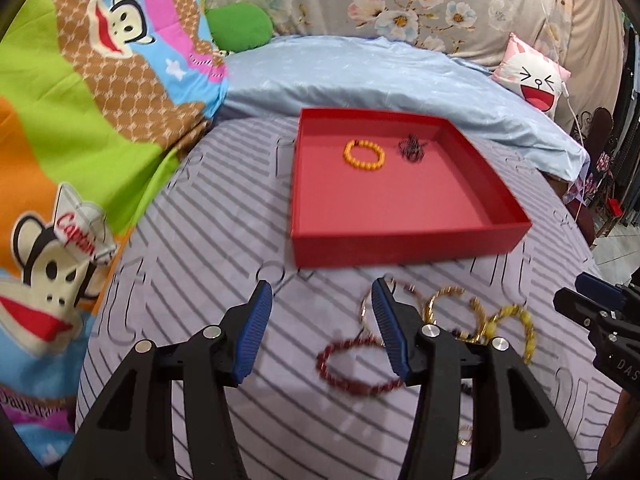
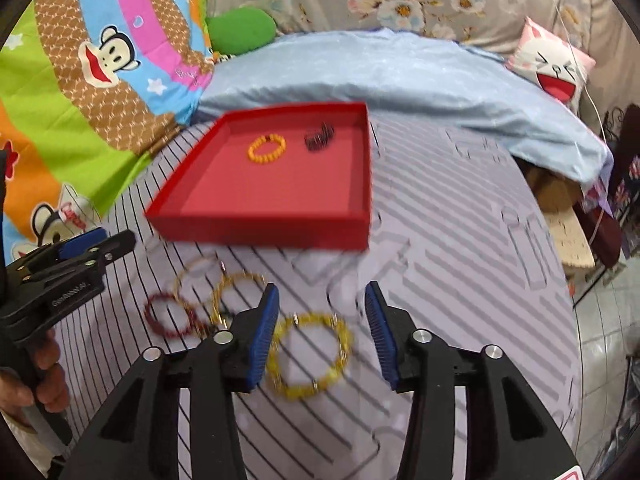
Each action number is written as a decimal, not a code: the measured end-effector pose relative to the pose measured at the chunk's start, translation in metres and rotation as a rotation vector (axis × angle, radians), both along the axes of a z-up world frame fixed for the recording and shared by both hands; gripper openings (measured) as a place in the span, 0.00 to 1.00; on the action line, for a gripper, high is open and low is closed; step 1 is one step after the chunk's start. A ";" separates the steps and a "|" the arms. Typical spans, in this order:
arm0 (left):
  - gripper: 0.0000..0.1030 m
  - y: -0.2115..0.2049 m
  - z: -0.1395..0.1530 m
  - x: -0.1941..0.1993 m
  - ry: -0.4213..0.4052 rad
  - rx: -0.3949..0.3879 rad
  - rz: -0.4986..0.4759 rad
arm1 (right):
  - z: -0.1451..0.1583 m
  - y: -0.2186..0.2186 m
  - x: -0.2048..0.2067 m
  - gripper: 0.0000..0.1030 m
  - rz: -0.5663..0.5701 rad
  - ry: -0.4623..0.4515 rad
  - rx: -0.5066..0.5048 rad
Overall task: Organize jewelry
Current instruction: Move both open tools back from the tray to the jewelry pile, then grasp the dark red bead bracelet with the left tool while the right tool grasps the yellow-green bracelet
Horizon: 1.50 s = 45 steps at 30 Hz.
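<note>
Both the left gripper [image 1: 322, 334] and right gripper [image 2: 320, 338] hover with jaws apart, empty, above the striped bedcover [image 1: 200, 240]. "Captain" reads on the cartoon blanket [image 1: 76, 236]. The orange bracelet [image 1: 364, 154] lies near the red tray's [image 1: 400, 244] far edge; the yellow bracelet [image 2: 310, 356] lies on the bedcover before it.

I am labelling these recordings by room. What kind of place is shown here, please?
Most likely a bedroom at home. The work surface is a striped sheet on what looks like a bed, with a blue quilt, a cartoon blanket and a pink pillow behind the red tray.
</note>
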<state>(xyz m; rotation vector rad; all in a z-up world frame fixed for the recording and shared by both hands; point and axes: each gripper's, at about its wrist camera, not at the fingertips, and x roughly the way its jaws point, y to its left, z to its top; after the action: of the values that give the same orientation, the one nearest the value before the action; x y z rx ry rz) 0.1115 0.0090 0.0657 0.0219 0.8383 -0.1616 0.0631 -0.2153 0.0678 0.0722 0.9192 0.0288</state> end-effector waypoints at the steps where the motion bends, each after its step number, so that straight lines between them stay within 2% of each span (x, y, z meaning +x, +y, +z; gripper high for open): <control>1: 0.48 0.003 -0.004 -0.005 0.011 -0.006 0.007 | -0.006 -0.001 -0.005 0.46 -0.008 0.013 0.002; 13: 0.48 0.021 -0.035 -0.029 0.067 -0.008 0.059 | -0.038 0.002 -0.023 0.45 -0.049 0.064 -0.015; 30: 0.50 0.012 -0.056 -0.011 0.114 -0.009 0.035 | -0.049 -0.001 0.002 0.45 -0.085 0.075 -0.016; 41: 0.49 0.004 -0.062 -0.010 0.092 0.033 0.016 | -0.057 0.000 0.004 0.44 -0.082 0.079 -0.040; 45: 0.49 0.003 -0.063 -0.009 0.092 0.030 0.013 | -0.058 0.001 0.003 0.39 -0.083 0.070 -0.065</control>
<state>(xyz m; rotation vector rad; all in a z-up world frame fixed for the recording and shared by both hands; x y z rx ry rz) 0.1021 0.0116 0.0029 0.0376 0.9324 -0.1388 0.0659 -0.2146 0.0102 0.0515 0.9860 -0.0810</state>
